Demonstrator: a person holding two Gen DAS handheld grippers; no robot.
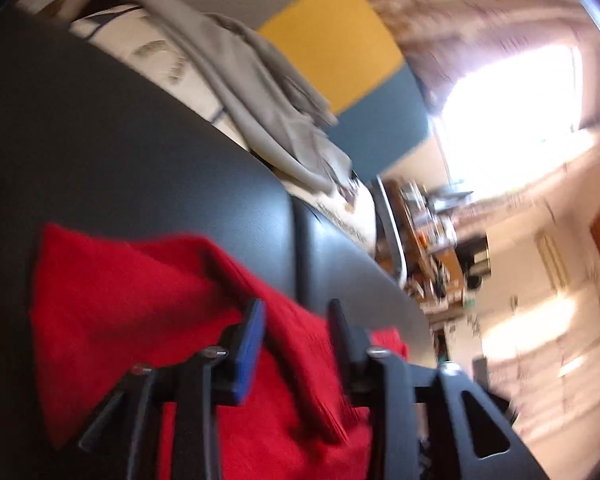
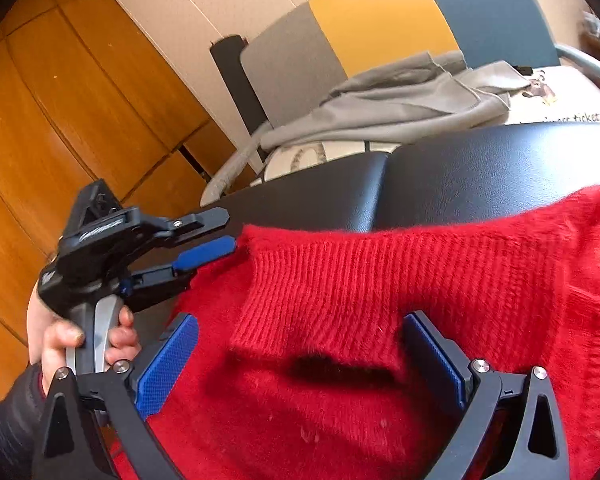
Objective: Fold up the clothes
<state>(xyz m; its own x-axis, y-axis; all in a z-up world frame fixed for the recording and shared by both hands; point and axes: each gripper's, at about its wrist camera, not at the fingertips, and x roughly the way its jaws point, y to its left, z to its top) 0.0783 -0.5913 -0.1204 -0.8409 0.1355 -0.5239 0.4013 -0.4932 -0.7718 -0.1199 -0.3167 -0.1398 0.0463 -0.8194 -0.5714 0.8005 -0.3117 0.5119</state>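
A fuzzy red sweater point(image 2: 380, 280) lies on a black leather surface point(image 2: 500, 168). My right gripper point(image 2: 300, 344) is open wide over it, and a ribbed band of the sweater point(image 2: 320, 304) lies between its blue pads point(image 2: 168, 364) without being pinched. My left gripper point(image 2: 230, 232) is held by a hand at the sweater's left edge, its fingers apart. The blurred left wrist view shows the left gripper point(image 1: 298, 320) open, with a ridge of the red sweater point(image 1: 140, 300) running between its fingers.
A grey garment point(image 2: 400, 100) is heaped on a white printed cushion point(image 2: 572, 100) behind the black surface. Grey, yellow and blue panels point(image 2: 380, 20) stand behind that. Wooden cabinets point(image 2: 60, 120) are at the left. The black surface's edge point(image 1: 400, 292) drops to a cluttered room.
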